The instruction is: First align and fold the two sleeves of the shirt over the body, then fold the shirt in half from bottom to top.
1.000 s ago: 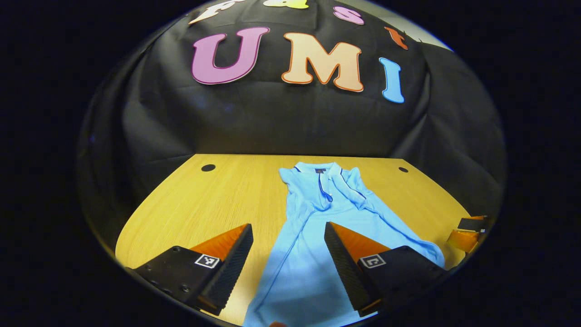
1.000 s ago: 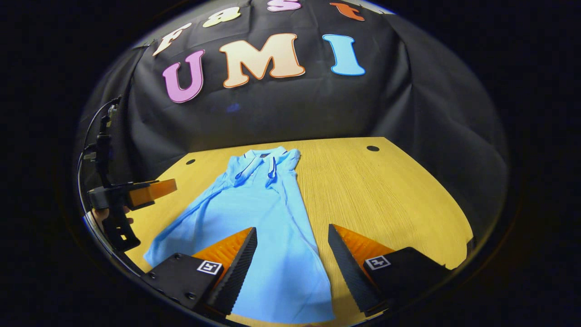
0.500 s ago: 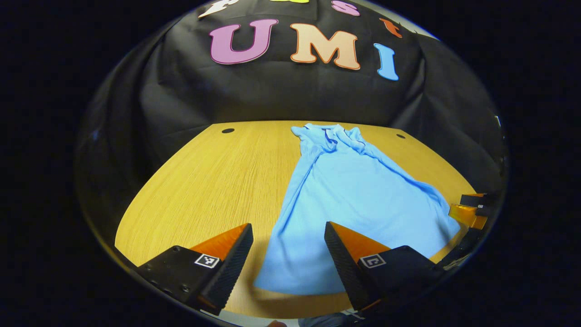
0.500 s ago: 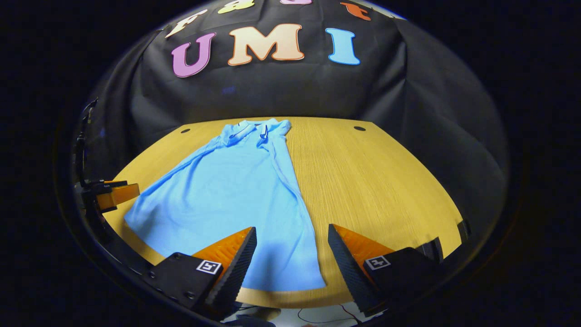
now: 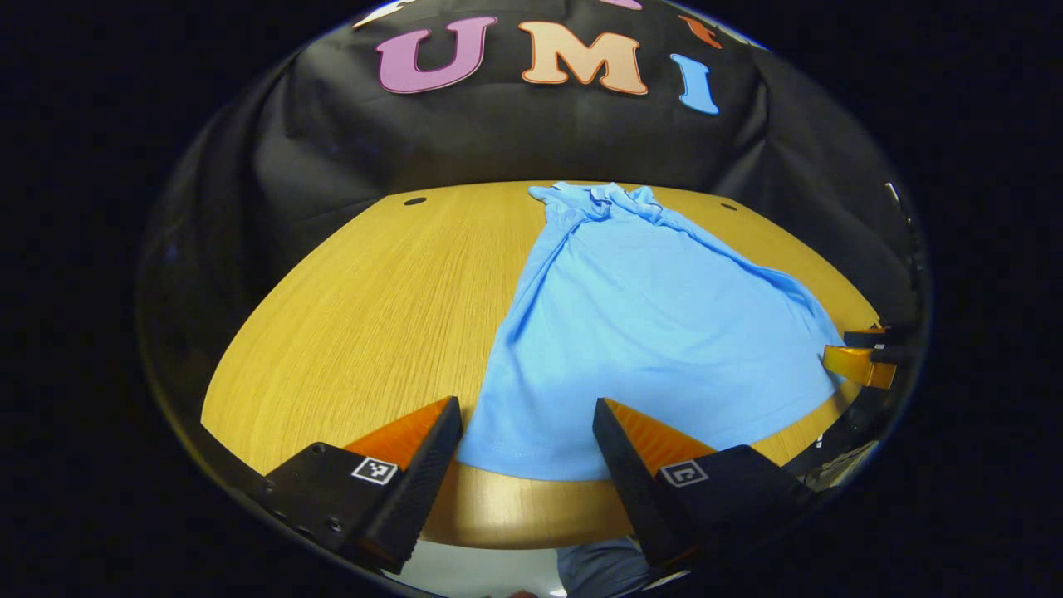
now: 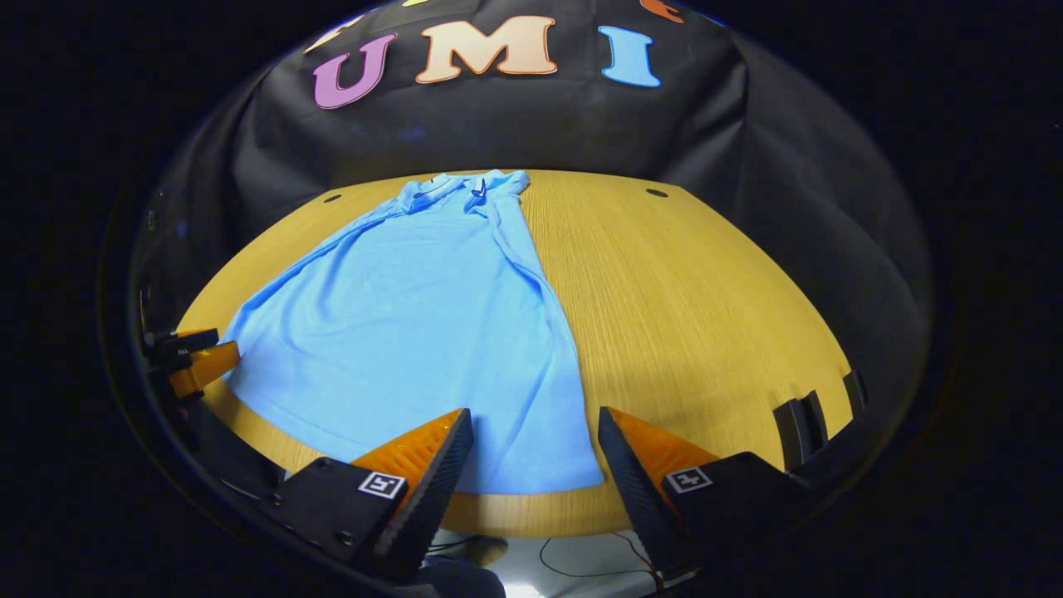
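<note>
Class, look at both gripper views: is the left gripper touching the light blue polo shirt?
Cannot tell. In the left gripper view the left gripper is open astride the light blue polo shirt's hem; its fingers overlap the cloth, but contact or gap isn't plain.

Left tongs (image 5: 525, 440): wedge fingers, ribbed inner faces, square coded tags, screws; right tongs (image 6: 533, 453) alike.
</note>
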### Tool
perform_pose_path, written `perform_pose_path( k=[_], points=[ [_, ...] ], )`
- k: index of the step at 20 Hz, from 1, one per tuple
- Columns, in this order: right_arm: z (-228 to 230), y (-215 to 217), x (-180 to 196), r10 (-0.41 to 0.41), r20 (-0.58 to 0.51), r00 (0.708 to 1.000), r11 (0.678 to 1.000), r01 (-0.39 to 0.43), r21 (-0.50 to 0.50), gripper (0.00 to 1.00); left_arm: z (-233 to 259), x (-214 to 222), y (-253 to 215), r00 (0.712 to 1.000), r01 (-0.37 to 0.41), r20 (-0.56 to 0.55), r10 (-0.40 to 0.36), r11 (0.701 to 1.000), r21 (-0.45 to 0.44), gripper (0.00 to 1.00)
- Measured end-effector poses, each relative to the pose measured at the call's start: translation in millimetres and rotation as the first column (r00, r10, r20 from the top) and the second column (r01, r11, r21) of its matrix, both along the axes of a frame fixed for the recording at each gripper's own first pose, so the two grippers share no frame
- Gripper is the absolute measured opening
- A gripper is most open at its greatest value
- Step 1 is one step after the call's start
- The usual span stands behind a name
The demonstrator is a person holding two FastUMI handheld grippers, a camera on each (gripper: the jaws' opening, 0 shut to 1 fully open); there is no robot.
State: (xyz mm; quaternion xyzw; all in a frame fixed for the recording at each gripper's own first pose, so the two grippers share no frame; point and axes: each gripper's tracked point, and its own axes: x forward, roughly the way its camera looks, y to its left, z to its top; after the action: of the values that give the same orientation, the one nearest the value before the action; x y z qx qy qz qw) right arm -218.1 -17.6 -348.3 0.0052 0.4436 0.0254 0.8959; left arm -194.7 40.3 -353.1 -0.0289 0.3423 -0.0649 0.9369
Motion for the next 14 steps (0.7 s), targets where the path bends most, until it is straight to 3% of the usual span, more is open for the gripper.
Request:
perform_pose_path(
  k=[1, 2, 3, 4, 6, 7, 11, 14],
  points=[
    [0.7, 1.6, 4.4, 0.002, 0.006, 1.0, 1.0, -0.002, 0.005, 0.85, -3.4, -1.1, -2.9, 1.0, 0.012, -0.001, -0.012, 1.0, 0.001, 0.97],
    [-1.5, 7.3, 1.3, 0.027, -0.013, 1.0, 1.0, -0.027, 0.012, 0.79, -1.3, 2.3, -10.6, 0.999, 0.033, 0.014, -0.033, 0.999, -0.01, 0.84],
    [-0.5, 12.3, 1.8, 0.046, -0.013, 0.999, 0.999, -0.045, 0.013, 0.59, -3.3, 0.6, -16.5, 0.999, 0.047, 0.0, -0.047, 0.999, -0.019, 0.76],
    [-1.0, 20.7, 0.1, 0.069, -0.024, 0.997, 0.997, -0.069, 0.033, 0.48, -1.8, 2.0, -20.5, 0.999, 0.045, 0.004, -0.045, 0.999, -0.028, 0.5],
    [0.7, 24.5, 3.9, 0.058, -0.028, 0.998, 0.998, -0.057, 0.032, 0.1, -0.4, 1.5, -27.7, 0.999, 0.028, -0.033, -0.03, 0.997, -0.074, 0.19],
    [0.0, 30.9, 4.4, 0.066, -0.043, 0.997, 0.997, -0.064, 0.049, 0.03, -1.5, 4.7, -26.4, 0.999, -0.004, -0.045, -0.001, 0.995, -0.098, 0.01],
    [17.6, 41.8, 22.6, 0.067, -0.015, 0.998, 0.993, -0.065, 0.1, 0.0, 4.4, 10.7, -22.9, 0.997, -0.027, -0.077, 0.019, 0.994, -0.105, 0.0],
    [45.5, 48.1, 48.9, 0.069, 0.036, 0.997, 0.989, -0.073, 0.132, 0.02, 33.9, 35.9, -26.2, 0.999, -0.015, -0.03, 0.011, 0.989, -0.145, 0.0]
  ],
)
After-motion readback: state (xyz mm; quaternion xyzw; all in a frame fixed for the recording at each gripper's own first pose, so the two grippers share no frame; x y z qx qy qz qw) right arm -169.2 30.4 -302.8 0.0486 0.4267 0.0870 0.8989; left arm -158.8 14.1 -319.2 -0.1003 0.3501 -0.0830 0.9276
